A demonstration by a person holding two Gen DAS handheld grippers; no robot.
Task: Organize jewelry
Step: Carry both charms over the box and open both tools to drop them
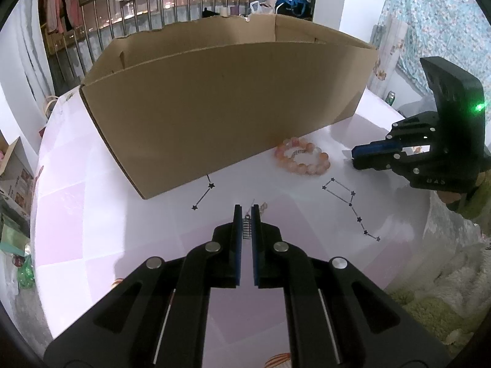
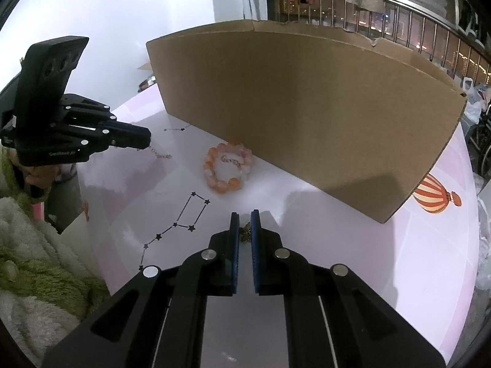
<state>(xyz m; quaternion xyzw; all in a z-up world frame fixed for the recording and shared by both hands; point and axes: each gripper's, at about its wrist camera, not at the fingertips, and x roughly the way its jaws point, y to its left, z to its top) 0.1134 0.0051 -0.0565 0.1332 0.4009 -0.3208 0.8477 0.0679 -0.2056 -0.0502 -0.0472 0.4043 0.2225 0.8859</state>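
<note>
A: Left hand-held gripper (image 1: 246, 211) pinching a small comb-like silver charm (image 1: 247, 228), chain trailing onto the table (image 1: 92, 184). Right hand-held gripper (image 2: 244, 216) closed on a little bronze butterfly piece (image 2: 245, 233).

B: Room around them?

A: Open pink-white surface between both; cardboard box (image 1: 230, 107) walling off the far side. Peach beaded bracelet (image 2: 228, 168) lying flat just before the box wall, a thin chain inside its ring. Round table edge near on the right.

Clothes (image 1: 64, 3) hang by a metal railing (image 1: 184, 3); a floral curtain (image 1: 429, 30) drapes nearby.
</note>
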